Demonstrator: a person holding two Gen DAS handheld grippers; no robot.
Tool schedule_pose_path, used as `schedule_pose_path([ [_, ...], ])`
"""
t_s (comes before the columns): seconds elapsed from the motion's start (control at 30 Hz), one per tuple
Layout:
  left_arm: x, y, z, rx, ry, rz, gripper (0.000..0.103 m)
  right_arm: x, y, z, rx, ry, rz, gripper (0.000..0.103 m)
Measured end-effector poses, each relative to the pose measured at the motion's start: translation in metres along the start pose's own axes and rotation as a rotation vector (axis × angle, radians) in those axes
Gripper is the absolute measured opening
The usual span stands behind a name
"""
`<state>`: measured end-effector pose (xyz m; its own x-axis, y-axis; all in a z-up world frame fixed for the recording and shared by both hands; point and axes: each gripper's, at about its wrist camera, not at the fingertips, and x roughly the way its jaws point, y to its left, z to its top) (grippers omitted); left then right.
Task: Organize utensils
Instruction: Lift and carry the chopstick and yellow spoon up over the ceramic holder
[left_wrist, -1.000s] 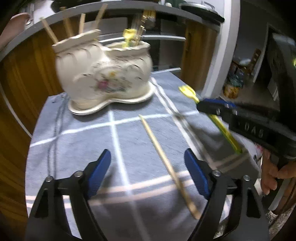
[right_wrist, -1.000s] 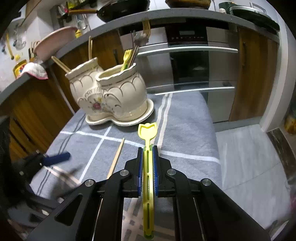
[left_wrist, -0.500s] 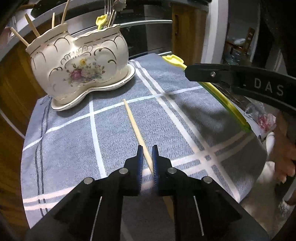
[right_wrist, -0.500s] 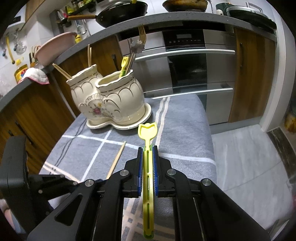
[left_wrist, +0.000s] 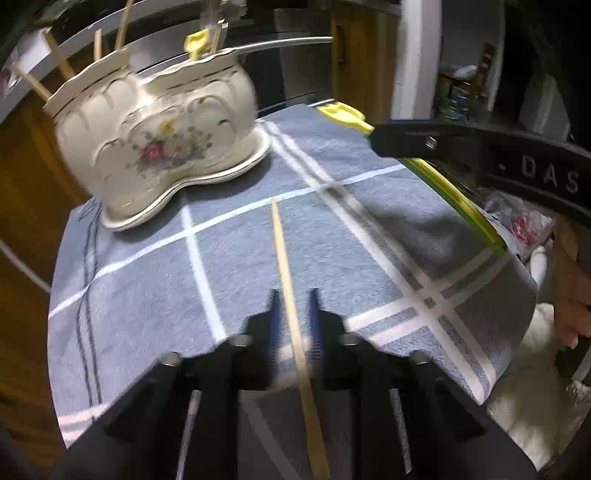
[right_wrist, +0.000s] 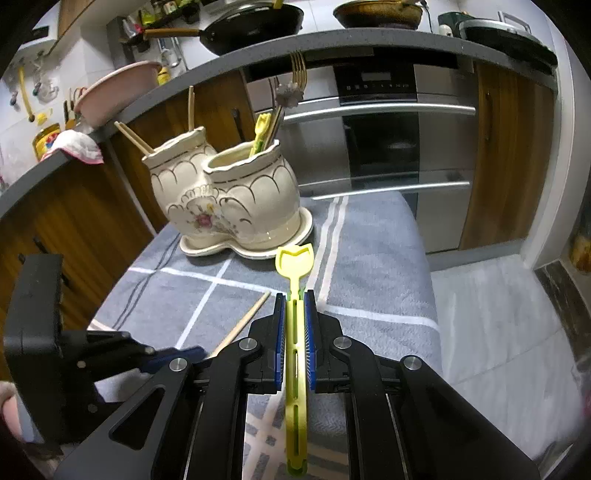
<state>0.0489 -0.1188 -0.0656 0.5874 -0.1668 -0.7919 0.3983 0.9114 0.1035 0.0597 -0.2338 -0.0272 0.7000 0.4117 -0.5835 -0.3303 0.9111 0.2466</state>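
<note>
Yellow plastic fork (right_wrist: 295, 314) is clamped between the pads of the right tool (right_wrist: 294, 306), its long axis along them, head pointed at the cream floral ceramic two-pot holder (right_wrist: 225, 199). A thin wooden chopstick (left_wrist: 286, 266) is gripped narrowly by the left tool (left_wrist: 293, 310), tip aimed the same way, over the grey checked cloth (left_wrist: 362, 236) on the table. Open cloth is seen between holder and tools; its right edge drops off beside the fork.

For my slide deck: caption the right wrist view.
Right gripper clamps a yellow plastic utensil above the grey checked cloth, facing the cream two-pot ceramic holder.
</note>
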Motion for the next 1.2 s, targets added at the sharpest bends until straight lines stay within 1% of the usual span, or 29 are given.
schedule_pose_path([
  [0.07,-0.003,-0.001,-0.002,0.018,-0.016,-0.007,0.006,-0.003,0.0,0.001,0.004,-0.016,0.002,0.01],
  [0.13,-0.007,0.001,-0.004,0.023,-0.044,-0.031,0.006,-0.006,-0.001,0.002,0.01,-0.04,0.004,0.01],
  [0.3,-0.03,0.02,-0.007,0.016,-0.155,-0.047,0.006,-0.017,0.002,0.006,0.017,-0.106,-0.007,0.01],
  [0.53,-0.083,0.072,-0.008,-0.052,-0.376,-0.067,0.006,-0.027,0.011,0.012,-0.013,-0.203,-0.037,0.01],
  [0.67,-0.114,0.1,-0.009,-0.071,-0.482,-0.046,0.006,-0.033,0.017,0.02,-0.022,-0.255,-0.037,0.01],
  [0.77,-0.129,0.123,-0.007,-0.095,-0.529,-0.025,0.006,-0.037,0.021,0.032,-0.025,-0.301,-0.044,0.01],
  [0.87,-0.145,0.157,-0.005,-0.152,-0.596,-0.018,0.006,-0.039,0.026,0.048,-0.031,-0.339,-0.043,0.01],
  [0.93,-0.15,0.174,-0.001,-0.183,-0.625,0.002,0.006,-0.037,0.03,0.063,-0.038,-0.362,-0.045,0.01],
  [1.07,-0.147,0.211,0.018,-0.246,-0.677,0.019,0.006,-0.032,0.039,0.094,-0.048,-0.424,-0.031,0.01],
  [1.17,-0.141,0.226,0.035,-0.274,-0.723,0.015,0.006,-0.023,0.042,0.111,-0.043,-0.453,-0.011,0.01],
  [1.2,-0.138,0.231,0.043,-0.276,-0.738,0.029,0.006,-0.02,0.043,0.115,-0.04,-0.456,-0.008,0.01],
])
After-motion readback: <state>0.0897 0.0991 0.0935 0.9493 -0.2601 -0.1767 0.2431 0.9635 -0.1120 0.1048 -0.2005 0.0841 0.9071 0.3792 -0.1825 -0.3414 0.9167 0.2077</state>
